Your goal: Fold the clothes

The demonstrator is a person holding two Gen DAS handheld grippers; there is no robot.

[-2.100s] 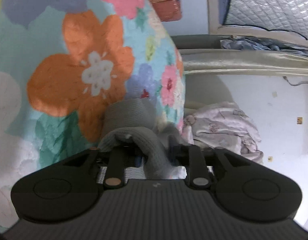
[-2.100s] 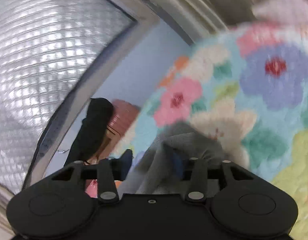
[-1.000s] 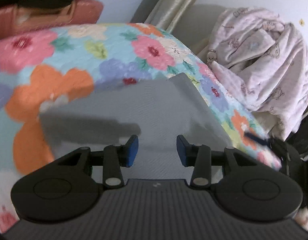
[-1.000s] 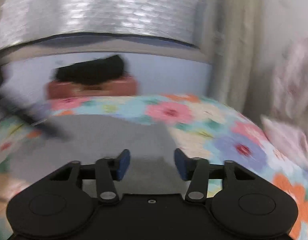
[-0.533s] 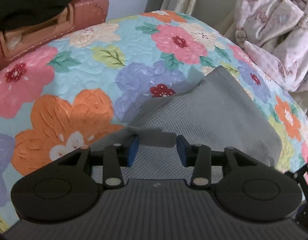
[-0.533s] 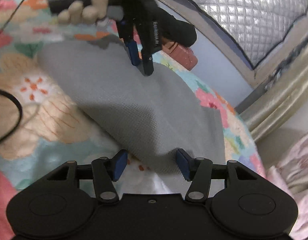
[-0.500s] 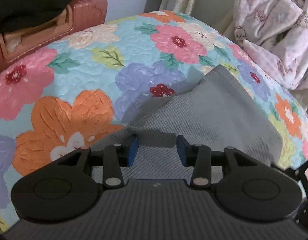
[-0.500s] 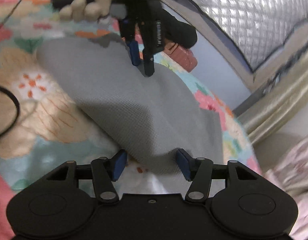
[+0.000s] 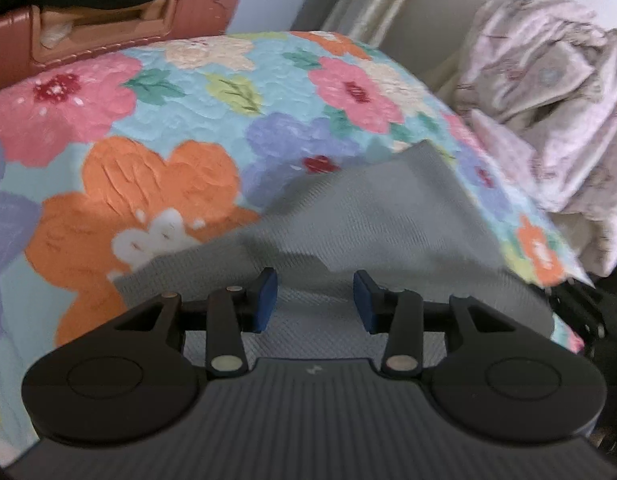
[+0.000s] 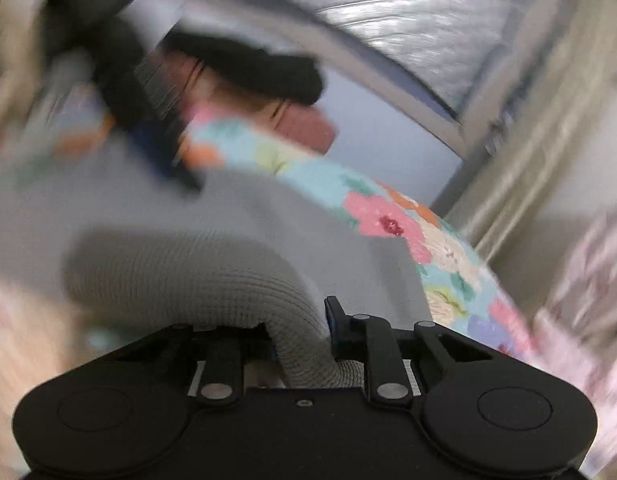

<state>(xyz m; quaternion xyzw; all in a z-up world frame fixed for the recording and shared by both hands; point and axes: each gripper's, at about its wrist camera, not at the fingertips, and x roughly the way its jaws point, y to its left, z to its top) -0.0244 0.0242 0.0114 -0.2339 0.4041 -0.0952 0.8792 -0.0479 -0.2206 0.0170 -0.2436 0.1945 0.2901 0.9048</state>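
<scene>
A grey knit garment [image 9: 380, 220] lies spread on the flowered bedspread [image 9: 156, 120]. My left gripper [image 9: 315, 298] is open just above the garment's near edge, with nothing between its blue pads. My right gripper [image 10: 304, 332] is shut on a bunched fold of the same grey garment [image 10: 212, 276] and lifts it off the bed. The right wrist view is blurred by motion. The left gripper shows there as a dark blur [image 10: 148, 120] over the garment's far side.
A red-brown suitcase [image 9: 108, 28] with a black item on top stands past the bed's far edge. A pile of pale pink patterned clothes [image 9: 556, 92] lies to the right of the bed. Curtains [image 10: 520, 160] and a quilted panel [image 10: 388, 12] are behind.
My right gripper has closed on the garment's edge and pulled a fold up. My left gripper stays open over the cloth and has shifted a little.
</scene>
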